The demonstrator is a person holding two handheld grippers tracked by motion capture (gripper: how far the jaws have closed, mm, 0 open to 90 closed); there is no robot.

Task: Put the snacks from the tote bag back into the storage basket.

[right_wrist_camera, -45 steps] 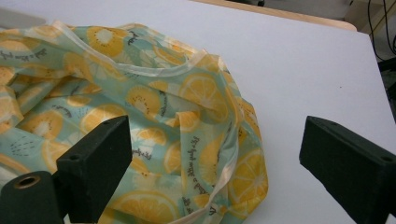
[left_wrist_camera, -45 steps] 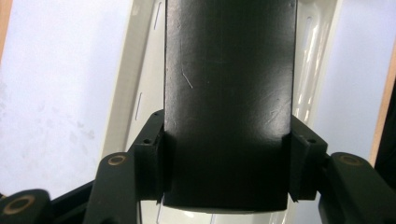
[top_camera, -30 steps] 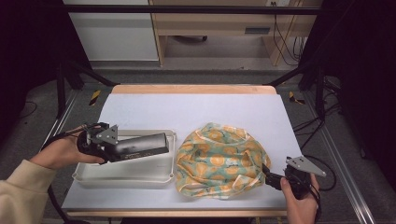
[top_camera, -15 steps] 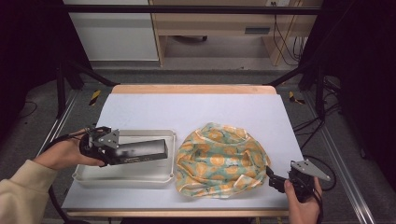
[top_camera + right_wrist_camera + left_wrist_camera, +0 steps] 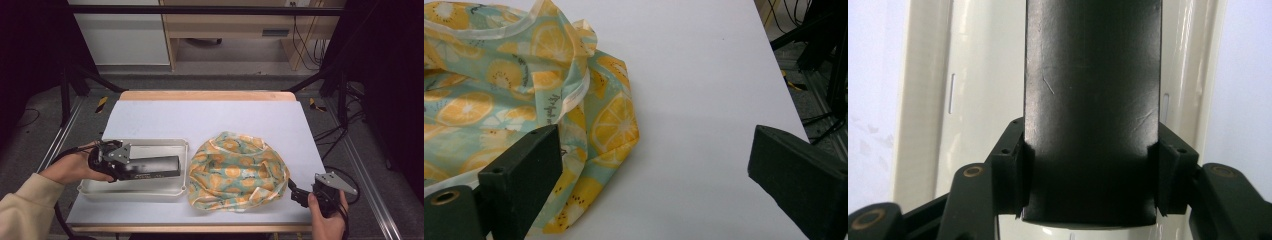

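1. The black box (image 5: pixel 152 167) is what your left hand is working with: a long, flat, dark block lying lengthwise inside the tray, running from your left tongs toward the tray's right end, just short of its wall.
2. The table (image 5: pixel 210 115), with its pale lilac top, carries everything; its far half is bare.
3. The fruit-print cloth (image 5: pixel 237 170) lies bunched in a rounded heap on the near right part of the table, just beside the tray's right wall. In the right gripper view you can see its orange-slice and kiwi pattern (image 5: pixel 499 95) and its pale hemmed edge folded over on itself.
4. The cream tray (image 5: pixel 150 190) sits on the near left part of the table, shallow and rectangular, with the box resting inside it. In the left gripper view its pale floor (image 5: pixel 978 75) shows on both sides of the box.
5. Your left tongs (image 5: pixel 131 166) are pinching the black box at its near end; in the left gripper view (image 5: pixel 1093 185) both pads press against the box's two long sides.
6. Your right tongs (image 5: pixel 295 192) are at the near right corner of the table, spread wide and holding nothing. In the right gripper view (image 5: pixel 649 175) one jaw sits over the cloth's edge, and the other is over bare table.
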